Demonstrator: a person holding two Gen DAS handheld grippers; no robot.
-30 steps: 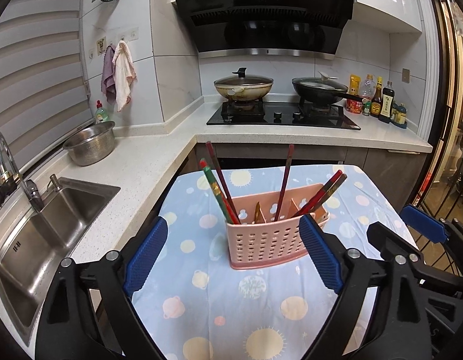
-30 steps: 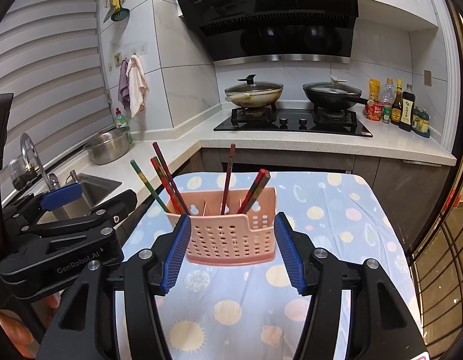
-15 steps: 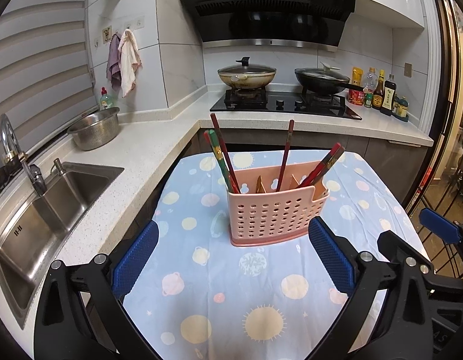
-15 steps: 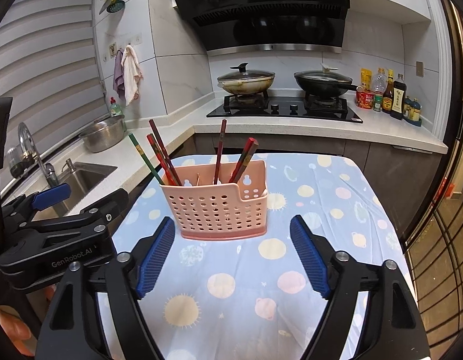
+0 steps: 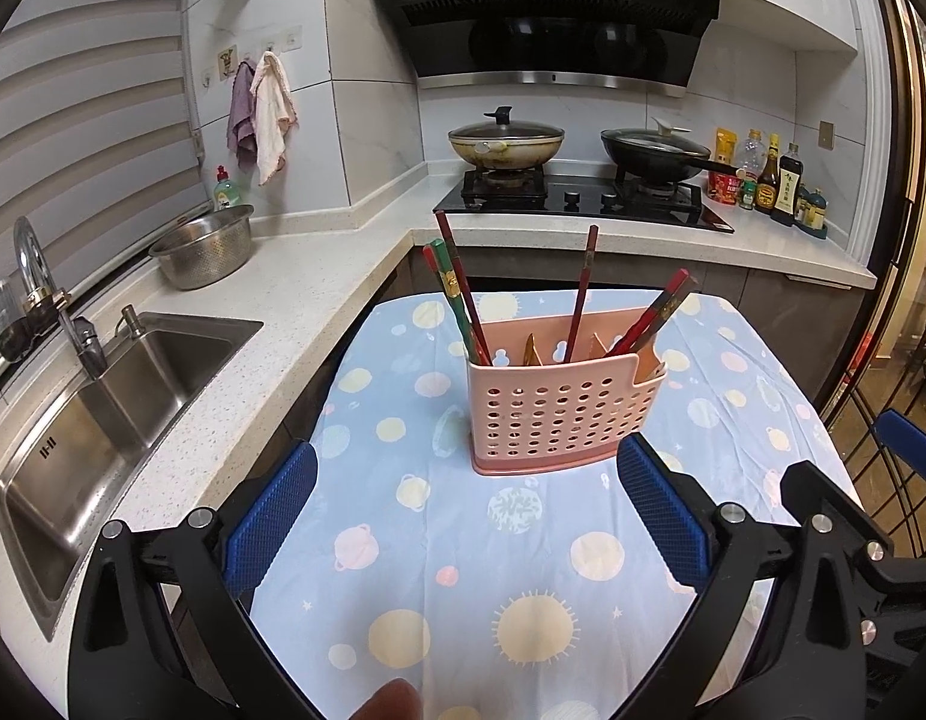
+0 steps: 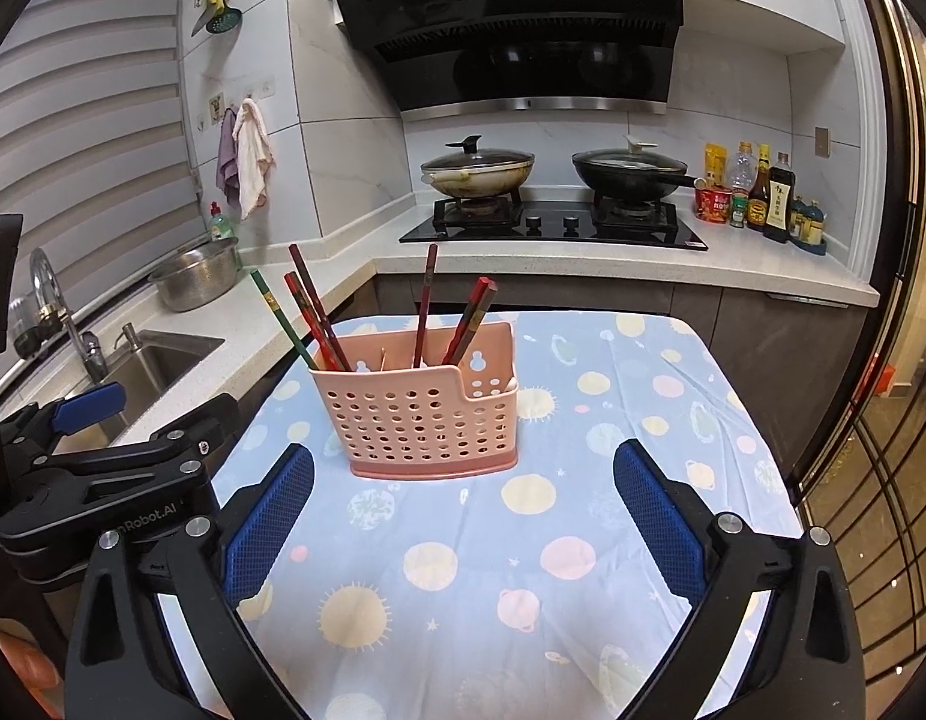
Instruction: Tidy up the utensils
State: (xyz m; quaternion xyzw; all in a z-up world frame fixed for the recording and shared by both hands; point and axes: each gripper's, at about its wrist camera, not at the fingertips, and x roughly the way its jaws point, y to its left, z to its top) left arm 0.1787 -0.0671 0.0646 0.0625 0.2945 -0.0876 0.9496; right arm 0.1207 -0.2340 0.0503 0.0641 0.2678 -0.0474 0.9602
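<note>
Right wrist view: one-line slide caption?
Open right gripper, jaws still opening, faces a pink perforated plastic caddy of chopsticks on a planet-print tablecloth.

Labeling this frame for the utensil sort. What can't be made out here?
- Lower ends of the chopsticks: hidden inside the pink caddy, both views.
- Small tan pieces in the caddy: only their tips show above the wall; can't tell what they are.
- Bottle labels by the stove: too small to read.
- Sink near end: cut off by the left wrist view's edge.
</note>
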